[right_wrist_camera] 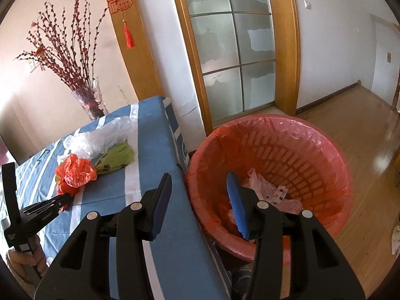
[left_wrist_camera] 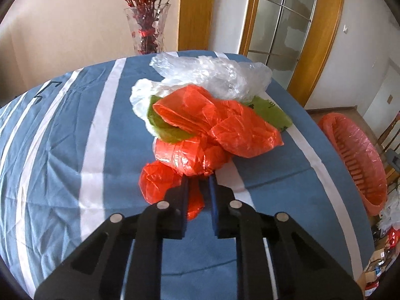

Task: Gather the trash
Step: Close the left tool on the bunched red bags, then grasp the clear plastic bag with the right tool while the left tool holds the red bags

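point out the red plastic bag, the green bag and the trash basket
red plastic bag [left_wrist_camera: 192, 155], left wrist view, on its crumpled middle.
green bag [right_wrist_camera: 117, 156], right wrist view, on its flat printed side.
trash basket [right_wrist_camera: 322, 147], right wrist view, on the red liner over its far rim.

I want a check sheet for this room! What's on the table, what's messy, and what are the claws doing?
Surface: table under a blue and white striped cloth.
Job's things: red plastic bag, green bag and clear bags piled together; pink-lined waste basket on the floor beside the table, some scraps inside.
Clutter: boxes on the floor.
Claws: left claw pinches the red plastic bag; right claw open, empty, over the table edge and basket.
Cables: nothing seen.
Surroundings: vase of red twigs, glass door.
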The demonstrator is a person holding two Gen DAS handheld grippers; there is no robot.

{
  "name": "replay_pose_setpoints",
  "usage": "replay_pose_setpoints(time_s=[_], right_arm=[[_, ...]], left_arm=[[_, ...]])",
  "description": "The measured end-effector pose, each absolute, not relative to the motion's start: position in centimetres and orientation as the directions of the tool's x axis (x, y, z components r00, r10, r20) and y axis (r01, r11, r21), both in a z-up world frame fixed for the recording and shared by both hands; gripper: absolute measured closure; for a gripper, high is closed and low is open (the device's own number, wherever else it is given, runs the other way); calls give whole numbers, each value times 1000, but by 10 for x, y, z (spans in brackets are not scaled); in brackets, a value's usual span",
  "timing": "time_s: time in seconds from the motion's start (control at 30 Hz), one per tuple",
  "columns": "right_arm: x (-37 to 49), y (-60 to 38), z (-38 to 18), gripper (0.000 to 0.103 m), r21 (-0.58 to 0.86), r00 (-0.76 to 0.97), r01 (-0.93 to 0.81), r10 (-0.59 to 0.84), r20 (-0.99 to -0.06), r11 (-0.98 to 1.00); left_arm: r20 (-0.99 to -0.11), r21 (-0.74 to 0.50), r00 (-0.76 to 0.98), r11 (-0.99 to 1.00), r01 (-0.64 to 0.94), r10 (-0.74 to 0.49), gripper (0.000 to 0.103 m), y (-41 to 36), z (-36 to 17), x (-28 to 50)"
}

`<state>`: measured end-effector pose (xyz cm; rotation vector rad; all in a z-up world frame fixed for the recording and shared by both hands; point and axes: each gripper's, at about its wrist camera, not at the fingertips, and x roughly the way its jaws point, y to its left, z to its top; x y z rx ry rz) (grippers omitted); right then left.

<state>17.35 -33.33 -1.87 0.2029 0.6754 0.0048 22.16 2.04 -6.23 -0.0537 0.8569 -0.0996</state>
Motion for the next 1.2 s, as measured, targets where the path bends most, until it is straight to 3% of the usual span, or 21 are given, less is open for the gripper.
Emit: replay_pose_setpoints(time_s=[0.7,1.2], right_arm=[[195,-221,-19,56,173,744,-155,231,-627,973],[275,-138,-20,56,178,721,-248,305,-623,952]], left_arm=[[-696,-145,718,978,-150,7,90,157,-45,178],[-669,-157,743,974,-163,17,90,190,-34,203]])
